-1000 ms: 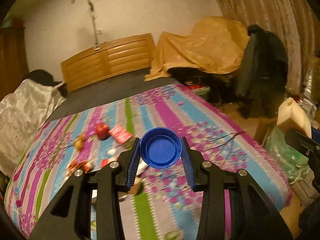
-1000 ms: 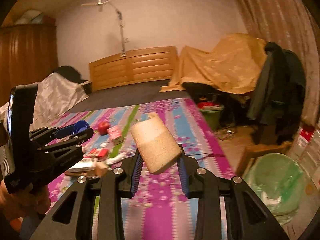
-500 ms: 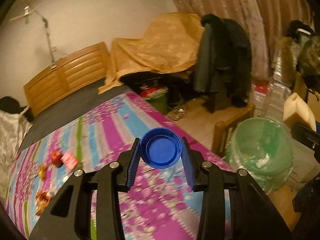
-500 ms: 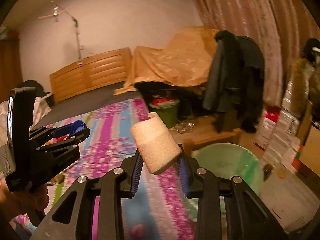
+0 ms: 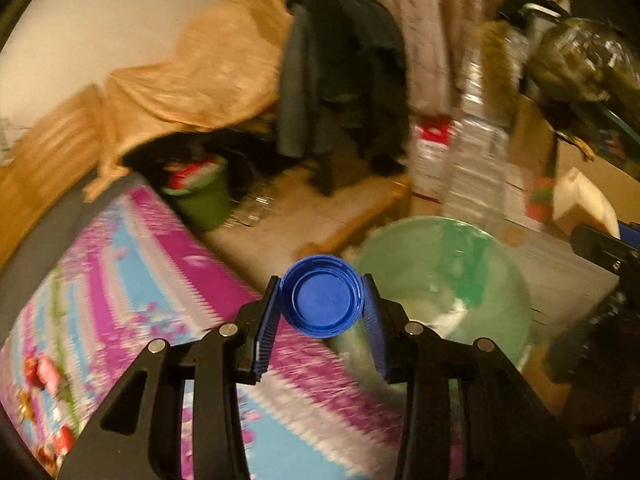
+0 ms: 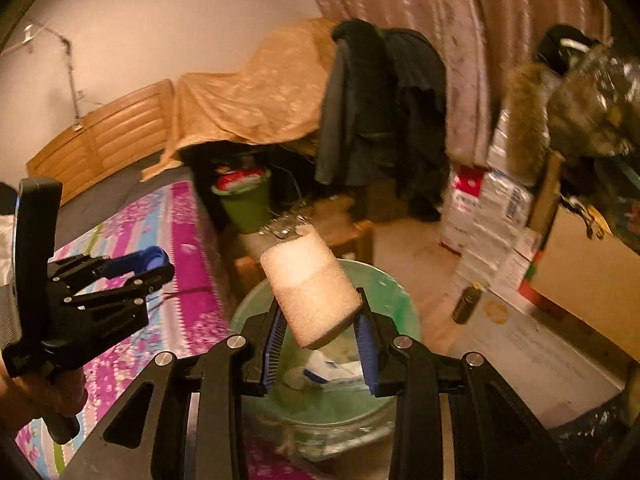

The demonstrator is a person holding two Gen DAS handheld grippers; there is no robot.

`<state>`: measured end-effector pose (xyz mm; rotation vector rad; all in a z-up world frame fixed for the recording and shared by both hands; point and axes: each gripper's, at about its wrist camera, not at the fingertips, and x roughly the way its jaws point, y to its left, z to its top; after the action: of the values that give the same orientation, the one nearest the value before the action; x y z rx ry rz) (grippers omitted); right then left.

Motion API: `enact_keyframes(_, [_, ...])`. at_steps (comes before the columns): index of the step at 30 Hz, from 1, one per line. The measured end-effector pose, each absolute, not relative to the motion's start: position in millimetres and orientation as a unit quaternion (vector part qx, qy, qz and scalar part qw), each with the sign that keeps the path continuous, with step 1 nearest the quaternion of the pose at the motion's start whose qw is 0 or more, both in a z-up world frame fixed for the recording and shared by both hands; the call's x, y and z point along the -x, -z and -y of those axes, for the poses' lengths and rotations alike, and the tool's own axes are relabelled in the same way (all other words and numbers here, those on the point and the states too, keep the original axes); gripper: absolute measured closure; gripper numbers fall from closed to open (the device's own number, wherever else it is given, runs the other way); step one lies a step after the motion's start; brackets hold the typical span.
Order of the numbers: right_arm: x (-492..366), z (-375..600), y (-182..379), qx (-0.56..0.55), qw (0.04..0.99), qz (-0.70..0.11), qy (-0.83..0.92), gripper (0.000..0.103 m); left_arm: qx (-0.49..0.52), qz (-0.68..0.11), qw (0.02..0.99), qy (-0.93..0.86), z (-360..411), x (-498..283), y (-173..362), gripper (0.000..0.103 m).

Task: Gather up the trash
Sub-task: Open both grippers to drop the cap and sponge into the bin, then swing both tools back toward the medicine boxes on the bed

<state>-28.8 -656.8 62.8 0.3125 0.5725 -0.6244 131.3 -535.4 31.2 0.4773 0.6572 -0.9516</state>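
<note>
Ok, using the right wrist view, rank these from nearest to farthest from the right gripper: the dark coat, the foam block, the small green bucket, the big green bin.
1. Foam block: clamped in the right gripper.
2. Big green bin: just below and ahead, on the floor.
3. Small green bucket: farther back, left of centre, beside the bed.
4. Dark coat: hanging at the back, by the curtain.

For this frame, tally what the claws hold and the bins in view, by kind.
Blue bottle cap, in the left claw: 1
Foam piece, in the right claw: 1
Light green bin, below the foam: 1
Dark green bucket, by the bed: 1
Total: 4
</note>
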Motion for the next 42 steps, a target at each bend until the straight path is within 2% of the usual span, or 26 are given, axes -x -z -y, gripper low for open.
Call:
enact_keyframes(11, [25, 697, -39, -0.188, 0.88, -0.311, 0.306, 0.069, -0.192, -0.393, 0.702, 0.562, 577, -142, 0, 0.065])
enact_keyframes(23, [13, 708, -23, -0.218, 0.869, -0.333, 0.293, 0.069, -0.22, -0.374, 0.687, 0.583, 604, -136, 2, 0.064])
enact_keyframes(24, [11, 710, -23, -0.22, 0.871, -0.332, 0.288, 0.069, -0.222, -0.374, 0.689, 0.58, 606, -138, 2, 0.052])
enact_keyframes(25, [8, 712, -22, -0.222, 0.875, -0.333, 0.275, 0.067, -0.222, -0.374, 0.696, 0.571, 607, -140, 2, 0.032])
enact_keyframes(26, [4, 714, -20, -0.221, 0.874, -0.335, 0.273, 0.059, -0.219, -0.371, 0.701, 0.569, 606, -142, 2, 0.029])
enact_keyframes(28, [-1, 716, -16, -0.219, 0.871, -0.34, 0.278, 0.048, -0.206, -0.373, 0.703, 0.57, 604, -148, 0, 0.029])
enact_keyframes(42, [13, 707, -13, -0.216, 0.87, -0.32, 0.307, 0.051, -0.222, -0.363, 0.724, 0.543, 584, -141, 9, 0.029])
